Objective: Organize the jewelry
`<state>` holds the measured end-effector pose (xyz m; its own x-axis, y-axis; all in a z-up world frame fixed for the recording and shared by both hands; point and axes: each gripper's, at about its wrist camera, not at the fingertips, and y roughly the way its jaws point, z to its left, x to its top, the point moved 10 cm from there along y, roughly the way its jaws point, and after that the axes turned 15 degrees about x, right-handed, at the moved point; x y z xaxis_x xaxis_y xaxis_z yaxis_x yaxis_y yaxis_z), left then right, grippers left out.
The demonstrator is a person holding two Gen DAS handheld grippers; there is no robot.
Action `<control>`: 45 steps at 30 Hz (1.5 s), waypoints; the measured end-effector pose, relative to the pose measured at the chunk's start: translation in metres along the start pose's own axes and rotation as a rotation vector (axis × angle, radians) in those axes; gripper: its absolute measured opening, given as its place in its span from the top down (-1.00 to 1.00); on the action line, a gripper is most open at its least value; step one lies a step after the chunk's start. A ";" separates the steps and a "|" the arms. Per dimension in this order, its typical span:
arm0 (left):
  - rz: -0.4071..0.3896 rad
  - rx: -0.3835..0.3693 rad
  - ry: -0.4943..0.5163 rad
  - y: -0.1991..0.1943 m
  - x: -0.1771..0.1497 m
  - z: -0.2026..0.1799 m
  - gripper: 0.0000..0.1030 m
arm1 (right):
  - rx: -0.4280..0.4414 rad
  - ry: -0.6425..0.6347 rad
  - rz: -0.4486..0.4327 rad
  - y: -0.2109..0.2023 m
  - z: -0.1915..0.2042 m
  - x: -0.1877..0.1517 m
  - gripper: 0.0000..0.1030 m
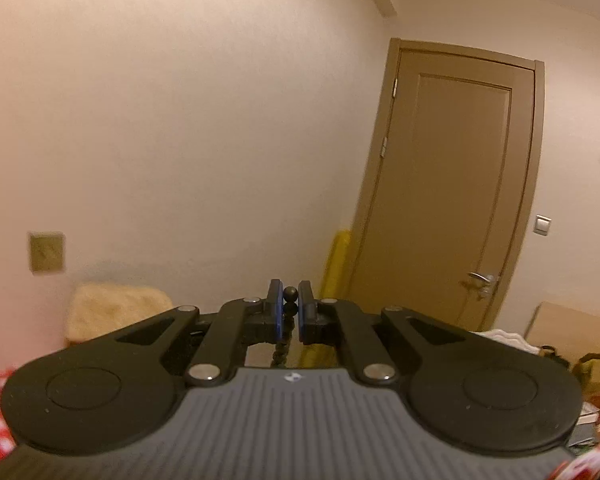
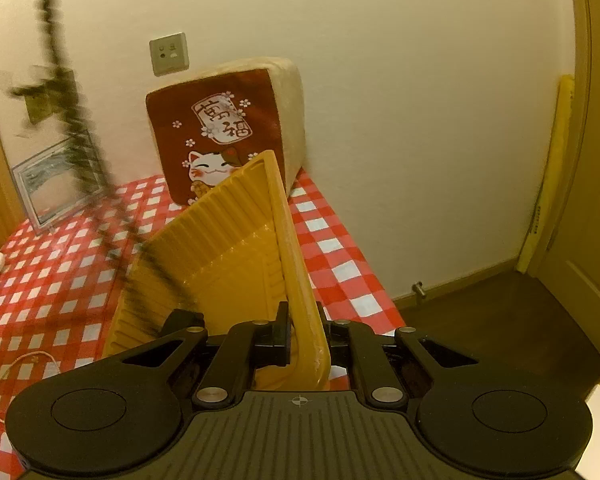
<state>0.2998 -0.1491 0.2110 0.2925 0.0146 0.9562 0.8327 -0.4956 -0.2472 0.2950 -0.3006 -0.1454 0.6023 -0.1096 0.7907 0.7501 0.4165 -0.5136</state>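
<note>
The worktop [image 2: 332,248], under a red-and-white checked cloth, ran back to the wall, its right edge dropping to open dark floor [image 2: 500,320] beside a brown door [image 1: 452,184]. A cat-print cushion [image 2: 224,132] leaned against the wall at the far edge. The yellow ribbed tray [image 2: 220,256] stood tilted up near the right edge, its rim pinched between the closed fingers of the right gripper [image 2: 306,332]. The left gripper [image 1: 289,308] was raised clear of the worktop toward bare wall, its fingers nearly closed on a black bead necklace [image 1: 290,294]. In the right wrist view that strand hung blurred from upper left down into the tray's left side. A thin cord [image 2: 16,372] lay near the front left.
</note>
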 end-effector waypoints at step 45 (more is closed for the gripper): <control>0.557 0.228 -0.196 0.098 -0.260 0.051 0.50 | -0.004 0.017 0.007 0.006 0.001 -0.002 0.83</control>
<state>0.3291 -0.1571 -0.0702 0.7740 -0.0225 0.6327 0.6032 -0.2776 -0.7478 0.2979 -0.2972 -0.1498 0.6123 -0.1215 0.7812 0.7466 0.4139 -0.5208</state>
